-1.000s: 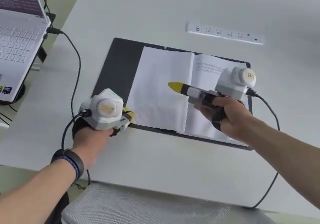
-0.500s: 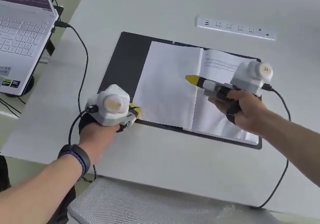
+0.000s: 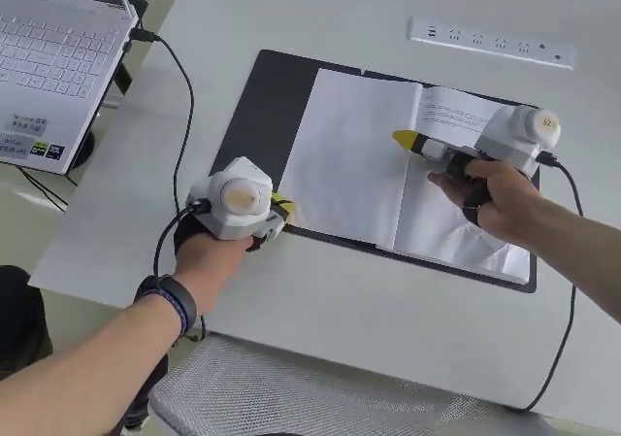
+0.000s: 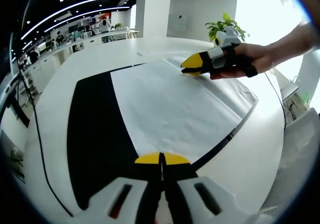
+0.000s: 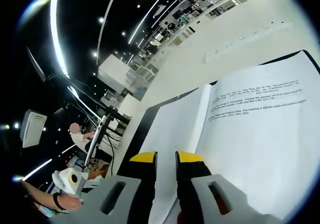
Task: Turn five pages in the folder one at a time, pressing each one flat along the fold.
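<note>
Sitting shut and empty: left gripper (image 4: 161, 159) yellow fingers (image 4: 147, 158), on the near edge of the open black folder (image 3: 250, 106). Right gripper (image 5: 166, 156) fingers (image 5: 144, 157) slightly apart, empty, over the fold between the blank white page (image 3: 349, 154) and the printed page (image 3: 456, 116). White desk (image 3: 310, 290) underneath.
</note>
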Motion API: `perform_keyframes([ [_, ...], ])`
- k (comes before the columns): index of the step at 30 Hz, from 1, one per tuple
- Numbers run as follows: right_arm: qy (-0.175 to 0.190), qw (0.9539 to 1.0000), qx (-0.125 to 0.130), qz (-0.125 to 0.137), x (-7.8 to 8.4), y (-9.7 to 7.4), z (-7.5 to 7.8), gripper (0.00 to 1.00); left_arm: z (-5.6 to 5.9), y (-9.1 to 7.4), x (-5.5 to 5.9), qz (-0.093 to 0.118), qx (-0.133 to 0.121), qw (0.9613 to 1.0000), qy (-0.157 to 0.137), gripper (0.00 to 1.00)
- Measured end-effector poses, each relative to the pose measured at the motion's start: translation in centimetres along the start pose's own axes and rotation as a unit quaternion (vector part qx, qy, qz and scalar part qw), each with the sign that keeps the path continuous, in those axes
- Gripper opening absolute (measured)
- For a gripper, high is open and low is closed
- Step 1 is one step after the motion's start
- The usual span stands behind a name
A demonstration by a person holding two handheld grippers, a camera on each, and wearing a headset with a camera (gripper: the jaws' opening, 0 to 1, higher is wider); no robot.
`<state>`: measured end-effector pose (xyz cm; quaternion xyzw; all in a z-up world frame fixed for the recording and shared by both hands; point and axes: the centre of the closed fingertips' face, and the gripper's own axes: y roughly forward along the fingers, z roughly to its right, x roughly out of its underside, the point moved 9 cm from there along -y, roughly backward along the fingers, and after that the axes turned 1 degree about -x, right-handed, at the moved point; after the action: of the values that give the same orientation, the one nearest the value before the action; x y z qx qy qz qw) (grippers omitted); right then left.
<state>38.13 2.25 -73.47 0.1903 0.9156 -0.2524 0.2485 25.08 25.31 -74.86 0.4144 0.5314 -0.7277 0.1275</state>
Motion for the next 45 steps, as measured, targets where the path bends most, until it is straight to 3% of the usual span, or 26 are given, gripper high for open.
perform_keyframes([
  [10, 0.004, 1.0, 0.002, 0.009, 0.1, -0.1, 0.6, 0.04, 0.0, 0.0, -0.1, -0.004, 0.0, 1.0, 0.005, 0.0],
  [29, -0.014, 0.9999, -0.004, 0.009, -0.4, 0.4, 1.6, 0.0, 0.4, -0.6, -0.5, -0.004, 0.002, 1.0, 0.007, 0.0],
  [38, -0.003, 0.9996, -0.01, 0.026, -1.8, 1.8, 3.4, 0.0, 0.2, -0.4, -0.4, -0.002, -0.001, 1.0, 0.003, 0.0],
  [43, 0.02, 0.9982, 0.001, 0.057, -2.9, 2.6, 4.0, 0.0, 0.1, -0.2, -0.3, 0.0, 0.0, 1.0, 0.001, 0.0],
  [45, 0.032, 0.9973, 0.004, 0.066, -3.5, 3.1, 5.1, 0.0, 0.1, -0.2, -0.3, -0.001, 0.0, 1.0, 0.001, 0.0],
])
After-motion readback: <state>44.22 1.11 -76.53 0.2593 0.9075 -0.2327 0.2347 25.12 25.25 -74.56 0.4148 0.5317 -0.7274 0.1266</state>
